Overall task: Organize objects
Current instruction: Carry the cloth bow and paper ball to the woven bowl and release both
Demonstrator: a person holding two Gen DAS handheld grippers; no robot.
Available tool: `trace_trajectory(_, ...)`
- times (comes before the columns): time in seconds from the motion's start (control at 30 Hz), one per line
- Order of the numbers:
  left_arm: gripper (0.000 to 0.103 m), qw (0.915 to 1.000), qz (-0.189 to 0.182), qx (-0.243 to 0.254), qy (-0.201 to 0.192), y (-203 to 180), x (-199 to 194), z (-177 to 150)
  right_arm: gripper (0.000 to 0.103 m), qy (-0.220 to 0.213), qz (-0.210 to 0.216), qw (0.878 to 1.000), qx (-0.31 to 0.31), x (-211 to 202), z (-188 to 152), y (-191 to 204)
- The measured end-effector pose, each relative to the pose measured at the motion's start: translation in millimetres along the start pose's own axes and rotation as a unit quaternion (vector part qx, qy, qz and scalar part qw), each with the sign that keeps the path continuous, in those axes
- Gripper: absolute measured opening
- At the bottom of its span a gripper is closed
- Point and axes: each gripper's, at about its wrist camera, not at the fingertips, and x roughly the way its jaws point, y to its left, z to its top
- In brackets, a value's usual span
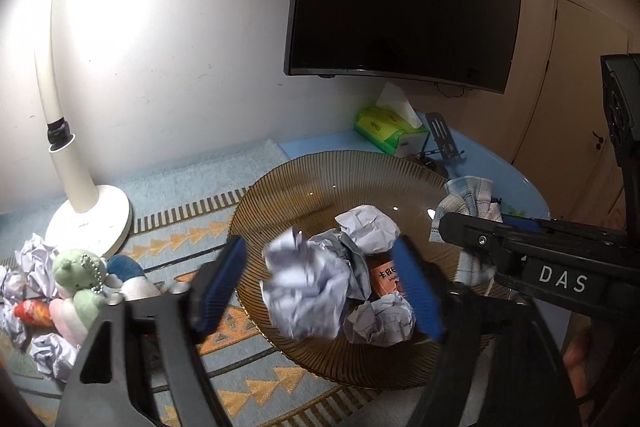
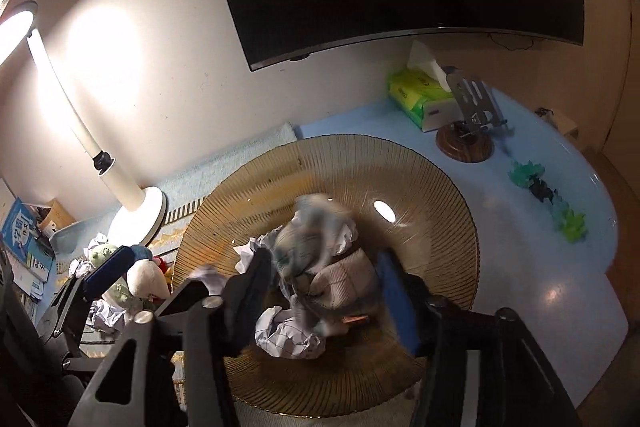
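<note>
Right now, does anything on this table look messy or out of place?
Yes. Crumpled paper balls are heaped in the ribbed amber glass plate, more like rubbish than plate contents. More paper wads lie tangled with plush toys beside the lamp base.

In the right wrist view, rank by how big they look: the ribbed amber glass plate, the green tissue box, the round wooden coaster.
1. Ribbed amber glass plate, by far the largest.
2. Green tissue box.
3. Round wooden coaster, close to the box in apparent size, so that order is unsure.
</note>
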Motion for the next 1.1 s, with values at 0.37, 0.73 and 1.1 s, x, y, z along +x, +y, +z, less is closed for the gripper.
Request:
trace_trajectory(0.37, 0.101, 0.999, 0.025, -0.025, -0.028, 32, -67, -15, 0.066, -0.043, 0.049, 0.997, -0.033, -56, -15, 43)
trace_trajectory(0.73, 0.101, 0.9855, 0.148, -0.064, -0.054, 111, -166, -59, 0.068, -0.053, 0.113, 0.982, -0.142, -90, -67, 153)
trace_trajectory(1.1, 0.101, 0.9691, 0.218, -0.115, -0.014, 185, -201, -127, 0.075, 0.021, 0.143, 0.972, -0.187, -20, -126, 220)
